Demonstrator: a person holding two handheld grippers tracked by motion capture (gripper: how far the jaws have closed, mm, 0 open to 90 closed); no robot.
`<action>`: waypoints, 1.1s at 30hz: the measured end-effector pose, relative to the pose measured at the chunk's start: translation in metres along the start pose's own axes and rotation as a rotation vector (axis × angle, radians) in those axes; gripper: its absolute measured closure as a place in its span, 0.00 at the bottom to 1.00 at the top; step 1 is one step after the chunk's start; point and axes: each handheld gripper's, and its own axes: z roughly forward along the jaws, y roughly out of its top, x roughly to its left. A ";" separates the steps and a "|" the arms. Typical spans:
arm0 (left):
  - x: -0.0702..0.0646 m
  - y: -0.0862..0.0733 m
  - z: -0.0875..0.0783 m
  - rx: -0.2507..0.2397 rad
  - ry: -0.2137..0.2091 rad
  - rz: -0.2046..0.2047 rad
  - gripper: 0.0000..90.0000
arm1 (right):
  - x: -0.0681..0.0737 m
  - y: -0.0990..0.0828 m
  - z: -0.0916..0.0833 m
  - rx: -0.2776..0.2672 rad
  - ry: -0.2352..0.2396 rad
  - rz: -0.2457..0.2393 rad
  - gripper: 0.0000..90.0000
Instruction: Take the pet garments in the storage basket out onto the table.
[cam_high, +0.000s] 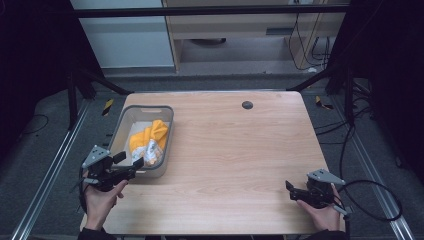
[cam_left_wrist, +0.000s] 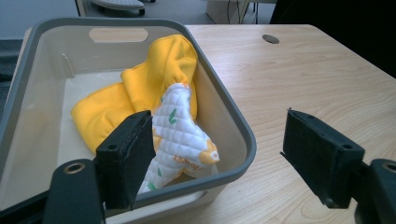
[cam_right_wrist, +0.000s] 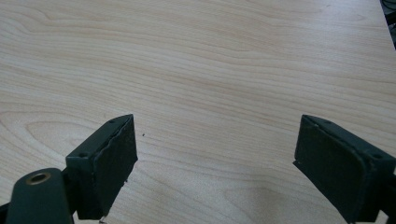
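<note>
Yellow cloth (cam_left_wrist: 140, 84), white quilted mitt (cam_left_wrist: 180, 133) with green leaf print, grey bin (cam_left_wrist: 233, 126), pale wood-grain table (cam_high: 240, 150), black tongs (cam_left_wrist: 219, 154)

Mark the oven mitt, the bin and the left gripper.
oven mitt (cam_left_wrist: 184, 135), left gripper view, quilted white cuff.
bin (cam_left_wrist: 243, 135), left gripper view, grey right rim.
left gripper (cam_high: 129, 160), high view, between its open jaws.

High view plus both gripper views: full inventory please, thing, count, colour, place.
bin: 1, grey, table's left side
oven mitt: 1, yellow with white quilted lining, inside the bin against its right wall
table: 1, light wood, centre
grommet: 1, dark, table's far edge
left hand-held gripper: 1, black, open, at the bin's near end
right hand-held gripper: 1, black, open, over the table's near right corner
hands: 2, near edge, one on each gripper
</note>
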 end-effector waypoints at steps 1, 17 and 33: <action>0.001 0.002 0.001 0.000 0.004 0.004 0.27 | 0.000 0.000 0.000 -0.001 0.000 -0.001 0.14; 0.011 0.016 0.013 0.018 0.020 0.011 0.26 | -0.002 0.000 0.000 -0.001 0.005 -0.004 0.14; 0.014 0.029 0.029 0.058 0.036 0.027 0.25 | -0.002 0.000 0.002 0.007 0.008 -0.004 0.14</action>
